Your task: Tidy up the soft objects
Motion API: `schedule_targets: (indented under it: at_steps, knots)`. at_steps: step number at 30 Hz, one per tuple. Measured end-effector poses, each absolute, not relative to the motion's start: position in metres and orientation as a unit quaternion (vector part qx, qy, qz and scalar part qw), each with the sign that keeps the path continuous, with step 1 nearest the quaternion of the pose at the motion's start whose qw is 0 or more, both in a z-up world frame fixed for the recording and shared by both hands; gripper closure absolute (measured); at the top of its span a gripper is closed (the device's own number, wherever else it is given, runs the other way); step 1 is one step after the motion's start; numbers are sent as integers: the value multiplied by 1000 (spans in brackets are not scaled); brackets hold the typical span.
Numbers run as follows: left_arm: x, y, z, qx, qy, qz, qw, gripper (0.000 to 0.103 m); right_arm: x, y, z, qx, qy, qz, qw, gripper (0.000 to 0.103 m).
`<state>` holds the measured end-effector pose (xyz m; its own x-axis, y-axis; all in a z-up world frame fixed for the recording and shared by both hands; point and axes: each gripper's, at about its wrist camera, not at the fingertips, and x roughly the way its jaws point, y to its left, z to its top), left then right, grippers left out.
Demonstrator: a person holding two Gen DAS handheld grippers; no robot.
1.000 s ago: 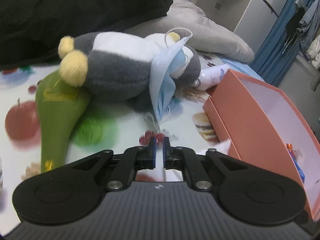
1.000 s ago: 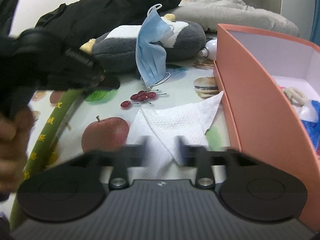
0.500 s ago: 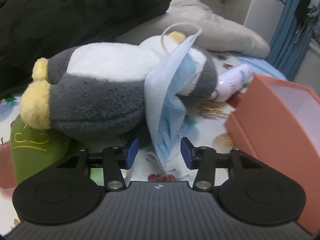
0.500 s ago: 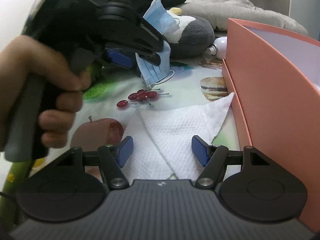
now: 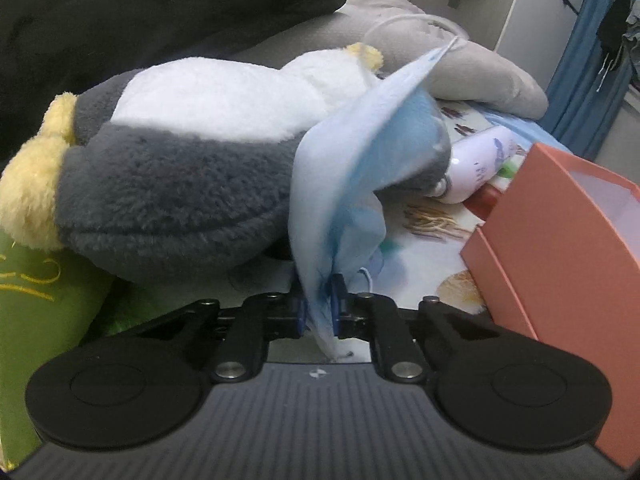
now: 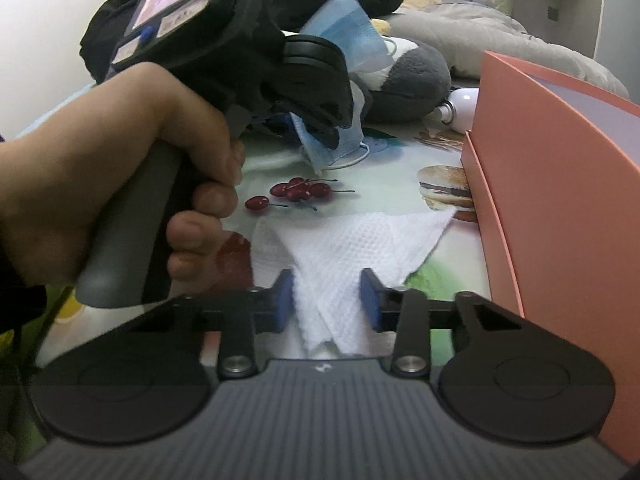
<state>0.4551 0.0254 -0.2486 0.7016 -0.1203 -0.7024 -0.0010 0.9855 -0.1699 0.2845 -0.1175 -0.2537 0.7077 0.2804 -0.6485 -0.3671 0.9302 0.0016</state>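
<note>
A blue face mask (image 5: 344, 192) hangs off the head of a grey and white plush penguin (image 5: 180, 172) lying on its side. My left gripper (image 5: 320, 308) is shut on the mask's lower edge; the mask (image 6: 344, 40) and penguin (image 6: 412, 76) also show in the right wrist view behind the hand holding that gripper. A white tissue (image 6: 352, 240) lies flat on the printed cloth. My right gripper (image 6: 326, 304) is closing with the tissue's near corner between its pads, which stand apart from it. The salmon box (image 6: 560, 152) stands open on the right.
A green soft toy (image 5: 36, 296) lies under the penguin's feet. A black garment (image 5: 140, 12) and a grey pillow (image 5: 460, 64) lie behind. A white bottle (image 5: 480, 168) rests between the penguin and the box (image 5: 560, 236). A hand (image 6: 120, 168) fills the left of the right wrist view.
My left gripper moved in to the mask, opened around its lower edge, then shut on it. My right gripper's jaws narrowed around the tissue corner without shifting place.
</note>
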Motion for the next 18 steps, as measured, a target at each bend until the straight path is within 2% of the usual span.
schedule_targets:
  at_steps: [2,5,18]
  knots:
    - [447,24,-244,-75,382,-38,920,94,282,-117,-252,-62,344,174,920,86]
    - [433,22,-236,-63,376,-44,923,96,279,-122,-250,-51,351,171,919,90]
    - [342,34,-211,-67,382,-56,920,97,244,-147,-230,-14,362,164,918,93]
